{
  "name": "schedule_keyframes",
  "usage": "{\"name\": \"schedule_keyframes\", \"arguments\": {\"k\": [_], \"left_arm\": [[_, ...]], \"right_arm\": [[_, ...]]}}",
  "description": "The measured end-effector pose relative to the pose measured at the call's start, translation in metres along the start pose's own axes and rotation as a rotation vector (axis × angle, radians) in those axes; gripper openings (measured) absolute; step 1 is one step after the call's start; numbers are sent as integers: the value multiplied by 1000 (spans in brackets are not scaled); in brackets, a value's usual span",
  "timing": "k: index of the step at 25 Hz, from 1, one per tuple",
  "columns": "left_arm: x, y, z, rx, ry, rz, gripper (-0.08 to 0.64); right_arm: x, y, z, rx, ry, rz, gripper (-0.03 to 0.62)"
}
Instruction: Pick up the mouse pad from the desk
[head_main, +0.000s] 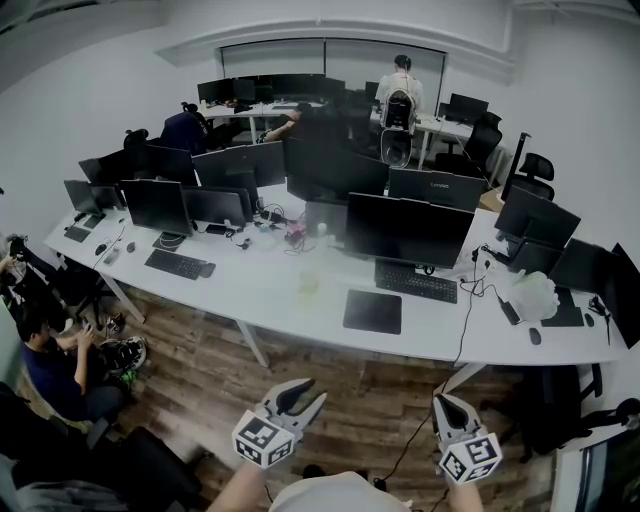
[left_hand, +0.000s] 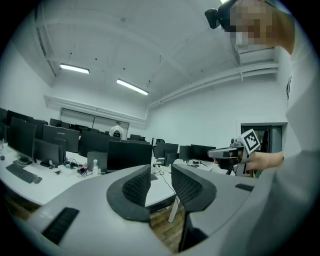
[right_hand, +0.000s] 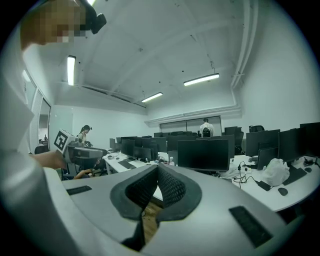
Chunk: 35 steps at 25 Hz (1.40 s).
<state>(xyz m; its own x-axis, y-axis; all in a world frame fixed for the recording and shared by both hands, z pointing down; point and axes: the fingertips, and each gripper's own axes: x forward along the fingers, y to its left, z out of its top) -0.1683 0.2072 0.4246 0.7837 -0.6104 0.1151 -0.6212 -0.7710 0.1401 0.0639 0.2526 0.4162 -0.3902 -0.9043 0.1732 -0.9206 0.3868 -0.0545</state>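
Note:
A dark rectangular mouse pad (head_main: 372, 311) lies flat on the long white desk (head_main: 270, 295), in front of a black keyboard (head_main: 415, 283) and near the desk's front edge. Both grippers hang over the wooden floor, well short of the desk and apart from the pad. My left gripper (head_main: 305, 394) (left_hand: 161, 171) is open, a narrow gap showing between its ribbed pads, with nothing in it. My right gripper (head_main: 441, 401) (right_hand: 157, 169) is shut with its tips together and empty. Each gripper shows in the other's view, held in a hand.
Rows of dark monitors (head_main: 408, 229) and keyboards line the desk. A white bag (head_main: 533, 296) and a mouse (head_main: 535, 336) lie at the right end. A cable (head_main: 462, 335) hangs off the front edge. A person (head_main: 55, 365) sits low at the left; others work further back.

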Motion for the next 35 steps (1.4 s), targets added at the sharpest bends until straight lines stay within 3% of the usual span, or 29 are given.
{"name": "schedule_keyframes", "arguments": {"k": [7,10,23,35], "left_arm": [[-13,16,-7,-20,16,13,249],[-20,22,-13,-27,19,9,266],[-48,51,-25,-47,21,13,276],[-14,88,-33,-60,53,50,282]], "right_arm": [[7,13,-6,2,15,-12,12],[12,19,-11,4,26,-24,12],[32,48,-12,-9,47,-37,12],[80,9,-18,16,66,-29,12]]}}
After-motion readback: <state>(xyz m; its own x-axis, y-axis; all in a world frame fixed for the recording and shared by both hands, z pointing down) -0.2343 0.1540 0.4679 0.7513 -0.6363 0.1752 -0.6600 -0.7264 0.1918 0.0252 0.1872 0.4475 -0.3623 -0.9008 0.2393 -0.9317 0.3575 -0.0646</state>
